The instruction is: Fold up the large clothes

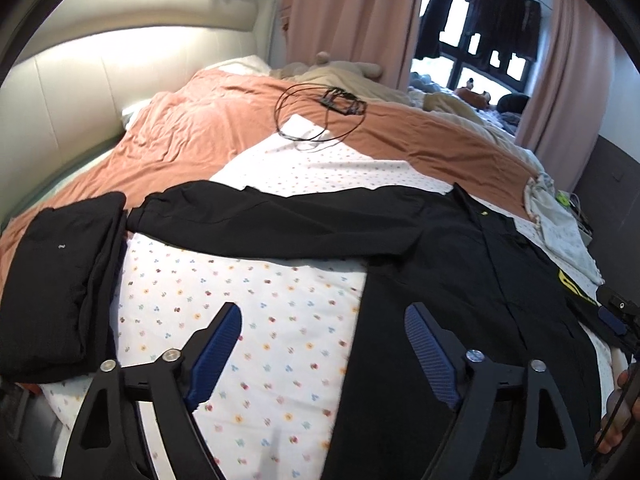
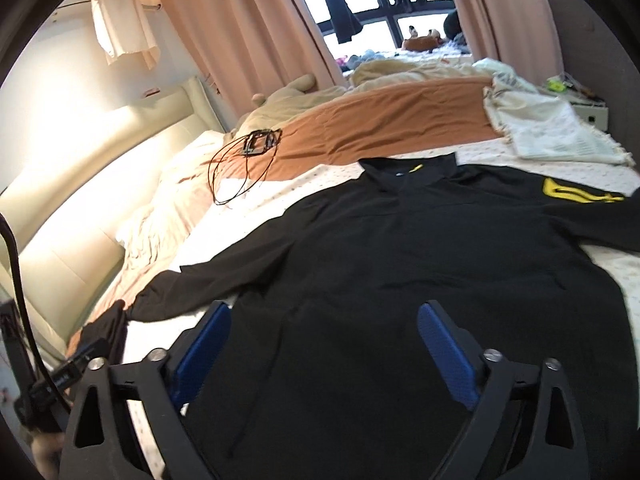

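A large black long-sleeved jacket (image 2: 400, 272) lies spread flat on the white flowered sheet (image 1: 248, 288). It has a yellow print (image 2: 576, 194) on one sleeve, and the other sleeve (image 1: 280, 224) stretches out to the left. My left gripper (image 1: 324, 320) is open and empty above the sheet at the jacket's left edge (image 1: 440, 300). My right gripper (image 2: 324, 320) is open and empty above the jacket's lower body. The right gripper also shows in the left wrist view (image 1: 618, 316), at the right edge.
A folded black garment (image 1: 60, 276) lies at the left of the sheet. A coiled black cable with a small device (image 1: 320, 116) lies on the orange duvet (image 1: 200, 128). A pale folded cloth (image 2: 552, 128) lies at the far right. The padded headboard (image 2: 80, 184) runs along the left.
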